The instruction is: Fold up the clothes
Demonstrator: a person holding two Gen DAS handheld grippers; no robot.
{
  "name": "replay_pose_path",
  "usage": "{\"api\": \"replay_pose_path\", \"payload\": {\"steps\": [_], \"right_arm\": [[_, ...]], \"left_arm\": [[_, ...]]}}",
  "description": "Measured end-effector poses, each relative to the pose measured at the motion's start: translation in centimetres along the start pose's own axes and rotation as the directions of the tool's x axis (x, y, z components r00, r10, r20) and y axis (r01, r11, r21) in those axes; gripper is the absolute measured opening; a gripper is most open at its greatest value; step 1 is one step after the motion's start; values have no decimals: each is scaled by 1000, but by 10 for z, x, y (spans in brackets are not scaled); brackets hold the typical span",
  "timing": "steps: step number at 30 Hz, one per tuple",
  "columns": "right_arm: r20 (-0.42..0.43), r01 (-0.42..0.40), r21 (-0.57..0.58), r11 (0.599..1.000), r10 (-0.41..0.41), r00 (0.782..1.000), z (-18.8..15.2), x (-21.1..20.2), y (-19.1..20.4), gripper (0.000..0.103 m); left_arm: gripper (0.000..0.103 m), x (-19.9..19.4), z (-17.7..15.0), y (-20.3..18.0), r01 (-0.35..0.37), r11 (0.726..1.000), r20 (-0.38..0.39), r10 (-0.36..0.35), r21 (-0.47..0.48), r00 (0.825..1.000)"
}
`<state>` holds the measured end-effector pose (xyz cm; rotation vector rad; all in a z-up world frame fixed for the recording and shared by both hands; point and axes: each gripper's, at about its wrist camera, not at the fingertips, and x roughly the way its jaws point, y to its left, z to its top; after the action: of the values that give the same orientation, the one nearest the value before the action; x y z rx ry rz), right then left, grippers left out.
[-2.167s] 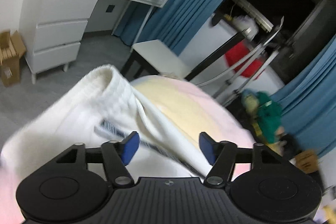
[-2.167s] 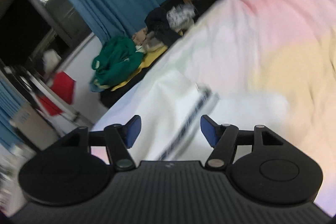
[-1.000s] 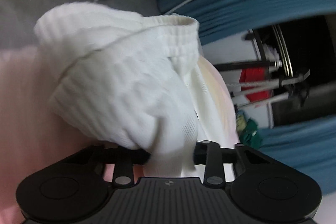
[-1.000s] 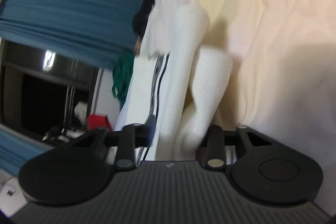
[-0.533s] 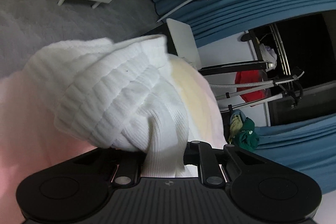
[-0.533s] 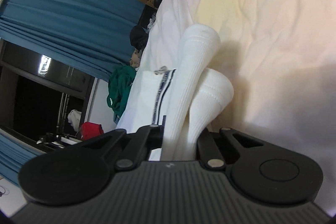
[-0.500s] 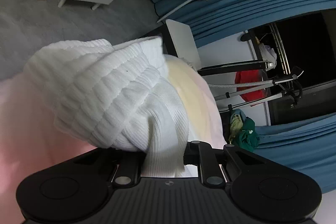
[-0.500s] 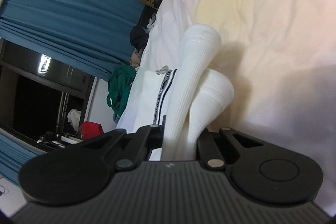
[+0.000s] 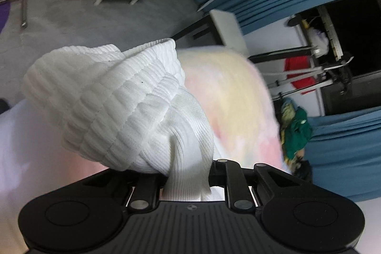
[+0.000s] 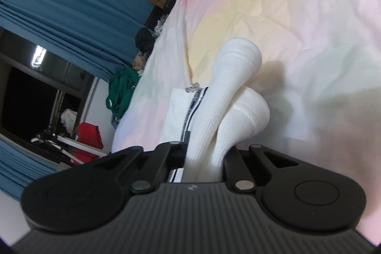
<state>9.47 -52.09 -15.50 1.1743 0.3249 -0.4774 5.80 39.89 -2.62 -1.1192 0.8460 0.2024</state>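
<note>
- My left gripper is clamped on a bunched fold of the white ribbed garment, its jaws drawn in close with the knit squeezed between them.
- In the left wrist view the cloth rises out of the jaws and billows up and to the left in a thick puffed mass, its hemmed edge at the top.
- My right gripper is closed almost fully on two rounded folds of the same white ribbed knit.
- In the right wrist view those folds run as two long tubes away from the jaws, up and slightly right, side by side and touching, with blunt rounded ends, the left one reaching farther.
- The garment hangs lifted over the bed, whose pastel pink-and-yellow sheet lies rumpled; the tubes cast a shadow on it.
- A white piece with a dark striped band lies flat on the sheet just left of the tubes.
</note>
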Motion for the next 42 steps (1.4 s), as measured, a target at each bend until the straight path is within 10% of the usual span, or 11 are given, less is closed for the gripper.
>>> {"api": "replay_pose_path", "payload": {"steps": [20,32,37,42], "right_arm": [[-55,67,-28,997,-69,996,-9,1,-32,8],[-61,26,-52,998,-29,998,-1,-4,-37,8],[-41,19,-56,998,-21,999,0,-9,-33,8],[-25,9,-57,998,-10,1000,0,-11,-28,8]], "left_arm": [[48,-60,-81,34,-133,937,54,123,322,991],[76,-111,-151,-49,-193,753,275,18,629,961],[79,-74,-190,-95,-145,709,240,-36,690,970],[79,4,-231,-145,-210,569,214,62,795,975]]}}
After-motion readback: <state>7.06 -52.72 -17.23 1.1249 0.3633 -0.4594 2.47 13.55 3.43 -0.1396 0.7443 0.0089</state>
